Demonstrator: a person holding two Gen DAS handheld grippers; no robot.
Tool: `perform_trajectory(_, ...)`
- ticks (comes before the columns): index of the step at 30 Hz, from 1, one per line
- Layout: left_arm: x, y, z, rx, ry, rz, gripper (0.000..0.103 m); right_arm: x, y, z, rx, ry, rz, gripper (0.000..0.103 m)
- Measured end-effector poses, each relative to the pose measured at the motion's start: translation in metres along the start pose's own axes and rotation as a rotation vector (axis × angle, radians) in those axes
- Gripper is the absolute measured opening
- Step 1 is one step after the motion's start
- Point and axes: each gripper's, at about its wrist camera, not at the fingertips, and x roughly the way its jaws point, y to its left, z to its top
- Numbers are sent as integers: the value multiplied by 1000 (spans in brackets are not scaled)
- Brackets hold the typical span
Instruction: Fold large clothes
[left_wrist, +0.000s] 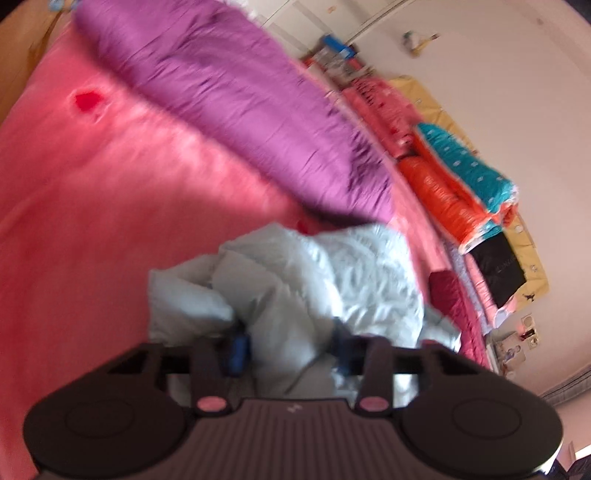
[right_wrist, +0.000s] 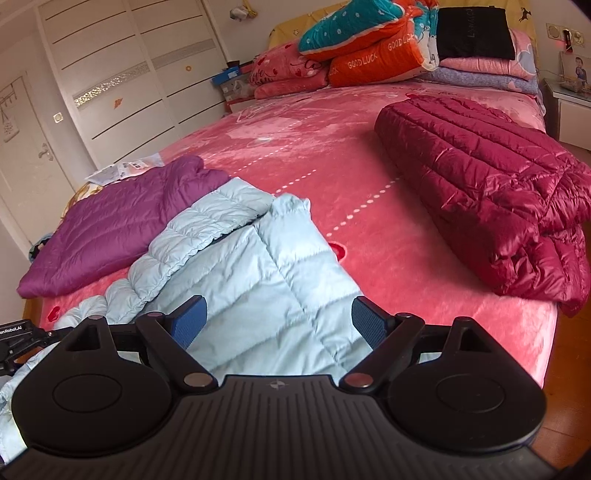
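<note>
A pale blue quilted down jacket (right_wrist: 243, 273) lies on the pink bed (right_wrist: 332, 155) near its front edge, partly folded with one part laid over the other. My right gripper (right_wrist: 279, 321) is open just above its near part, blue pads (right_wrist: 190, 321) wide apart and empty. In the blurred left wrist view the jacket (left_wrist: 303, 280) is bunched up; my left gripper (left_wrist: 290, 349) has its jaws partly apart with jacket fabric between them. Whether it grips the fabric is unclear.
A purple down jacket (right_wrist: 118, 225) lies left of the blue one, also in the left wrist view (left_wrist: 236, 99). A folded maroon down jacket (right_wrist: 491, 199) lies at the right. Stacked quilts and pillows (right_wrist: 373, 48) fill the head of the bed. A wardrobe (right_wrist: 118, 74) stands at left.
</note>
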Motion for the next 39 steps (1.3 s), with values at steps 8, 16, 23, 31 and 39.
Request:
perform_trajectory(8, -6, 15, 30, 6, -166, -66, 16, 42, -3, 40, -45, 16, -84, 103)
perform_trajectory(16, -8, 40, 39, -80, -184, -34, 16, 124, -9, 86, 17, 81, -69, 103)
perform_trajectory(23, 3, 48, 44, -125, -136, -29, 31, 195, 19, 98, -199, 264, -5, 103)
perform_trajectory(31, 15, 47, 48, -93, -85, -39, 66, 228, 25, 75, -299, 424, 78, 103)
perform_trajectory(39, 26, 30, 46, 44, -47, 9, 44, 190, 48, 46, -327, 300, -20, 38)
